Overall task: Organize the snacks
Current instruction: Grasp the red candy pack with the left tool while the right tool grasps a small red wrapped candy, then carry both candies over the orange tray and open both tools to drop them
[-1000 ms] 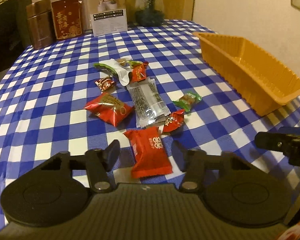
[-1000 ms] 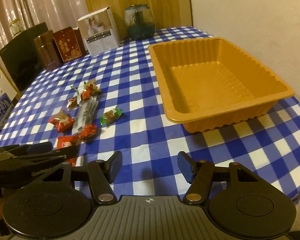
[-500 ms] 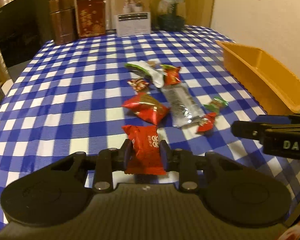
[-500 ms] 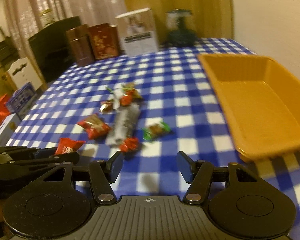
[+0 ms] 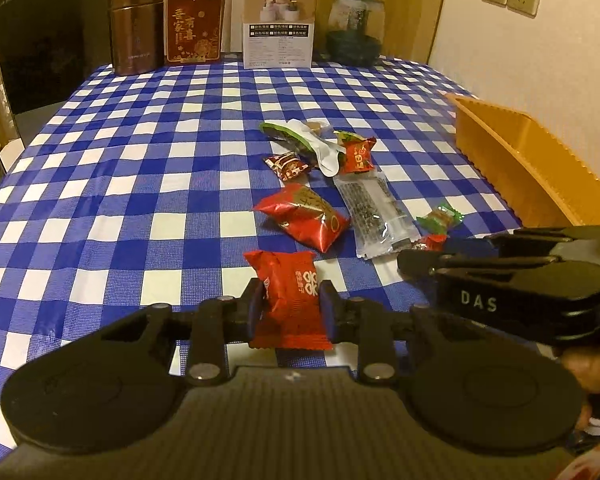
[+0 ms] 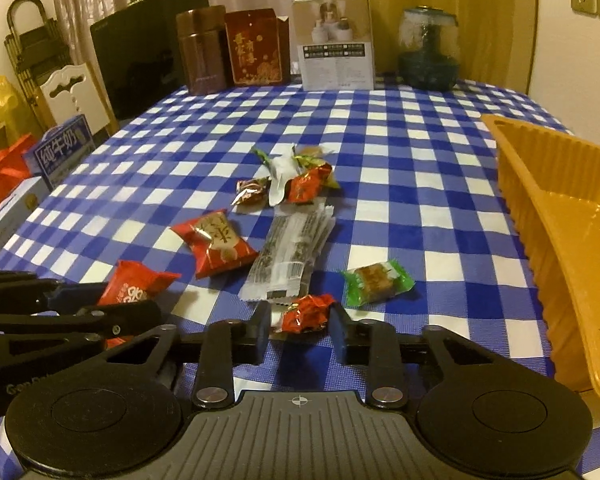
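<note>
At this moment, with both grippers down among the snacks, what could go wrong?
1. The left gripper pinches only the near half of the red snack packet; it could slip out on the way to the orange tray.
2. The right gripper is open around a small red candy; the crinkly wrapper might squirt out on closing.
3. The grippers sit close together and may collide.

Red snack packet (image 5: 291,300) pinched upright; other snacks (image 6: 288,248) scattered.
</note>
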A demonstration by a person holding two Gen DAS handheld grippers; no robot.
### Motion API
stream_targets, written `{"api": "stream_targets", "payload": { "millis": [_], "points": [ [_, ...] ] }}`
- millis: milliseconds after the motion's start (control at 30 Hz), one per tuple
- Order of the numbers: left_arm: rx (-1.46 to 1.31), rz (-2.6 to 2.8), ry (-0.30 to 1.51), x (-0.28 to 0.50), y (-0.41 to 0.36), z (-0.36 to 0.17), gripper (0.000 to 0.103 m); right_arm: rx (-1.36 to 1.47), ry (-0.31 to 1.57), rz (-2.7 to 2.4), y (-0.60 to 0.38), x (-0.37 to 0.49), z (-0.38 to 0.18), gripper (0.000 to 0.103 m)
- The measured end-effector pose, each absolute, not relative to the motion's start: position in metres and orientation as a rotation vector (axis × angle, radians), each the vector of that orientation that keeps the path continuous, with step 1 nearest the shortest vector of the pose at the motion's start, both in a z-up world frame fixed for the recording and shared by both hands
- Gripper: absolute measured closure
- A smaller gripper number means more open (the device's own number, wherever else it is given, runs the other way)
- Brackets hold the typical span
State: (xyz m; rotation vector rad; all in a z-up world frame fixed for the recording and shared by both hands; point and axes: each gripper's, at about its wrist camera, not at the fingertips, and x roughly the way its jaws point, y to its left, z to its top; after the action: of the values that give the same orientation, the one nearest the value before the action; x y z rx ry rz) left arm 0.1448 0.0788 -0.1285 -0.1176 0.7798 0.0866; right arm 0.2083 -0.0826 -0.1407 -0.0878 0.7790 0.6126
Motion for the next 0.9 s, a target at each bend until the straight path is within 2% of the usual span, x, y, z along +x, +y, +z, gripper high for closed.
{"api": "stream_targets", "payload": {
  "millis": [67, 400, 900],
  "points": [
    [-0.121, 0.084, 0.781, 0.145, 0.078, -0.128, 0.076, -0.086, 0.782, 0.605, -0.084, 0.207, -0.141, 0.077],
    [-0.131, 0.047, 0.767, 0.144, 0.066, -0.116, 0.076, -0.074, 0.737, 0.563, -0.098, 0.195, -0.121, 0.078],
    [-0.138, -0.128, 0.683, 0.171, 0.002, -0.062, 0.076, 0.001, 0.579, 0.364, -0.177, 0.187, -0.053, 0.078]
  ]
}}
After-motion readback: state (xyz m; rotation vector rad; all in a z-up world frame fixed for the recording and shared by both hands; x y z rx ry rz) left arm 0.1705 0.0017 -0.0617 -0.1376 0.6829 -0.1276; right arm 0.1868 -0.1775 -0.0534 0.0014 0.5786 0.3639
